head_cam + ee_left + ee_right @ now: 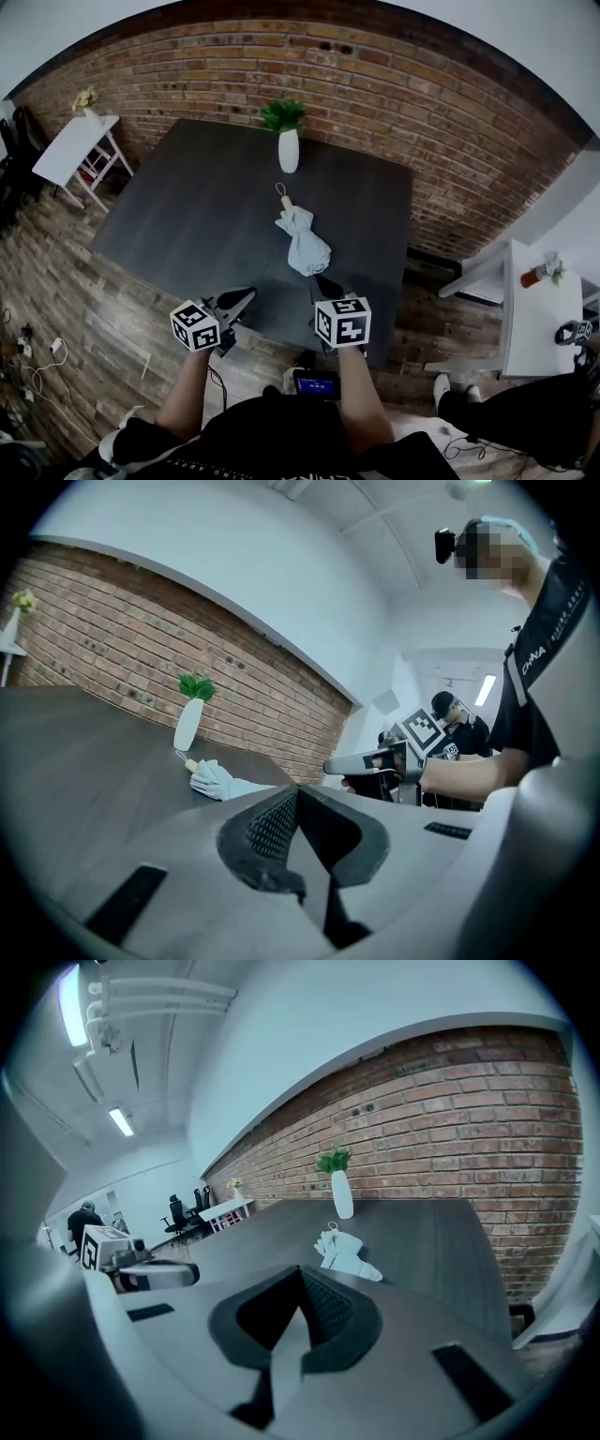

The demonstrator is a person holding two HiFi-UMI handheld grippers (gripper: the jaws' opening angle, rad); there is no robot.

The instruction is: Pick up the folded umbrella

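The folded umbrella (304, 242) is pale blue with a wooden handle and lies on the dark table (197, 216), just in front of a white vase (288, 148) holding a green plant. Both grippers hover at the table's near edge, short of the umbrella and not touching it. My left gripper (246, 296) is shut and empty, to the umbrella's lower left. My right gripper (323, 284) is shut and empty, just below the umbrella's near end. The left gripper view shows the umbrella (217, 779) beyond its closed jaws (298, 789). Past the closed right gripper (300, 1269), the umbrella (345, 1252) lies ahead.
A brick wall (394, 84) runs behind the table. A white side table (73, 145) stands at the far left. Another white table (539, 314) with a bottle (535, 275) is at the right. A seated person (525, 412) is at the lower right. A small screen (316, 383) lies on the floor.
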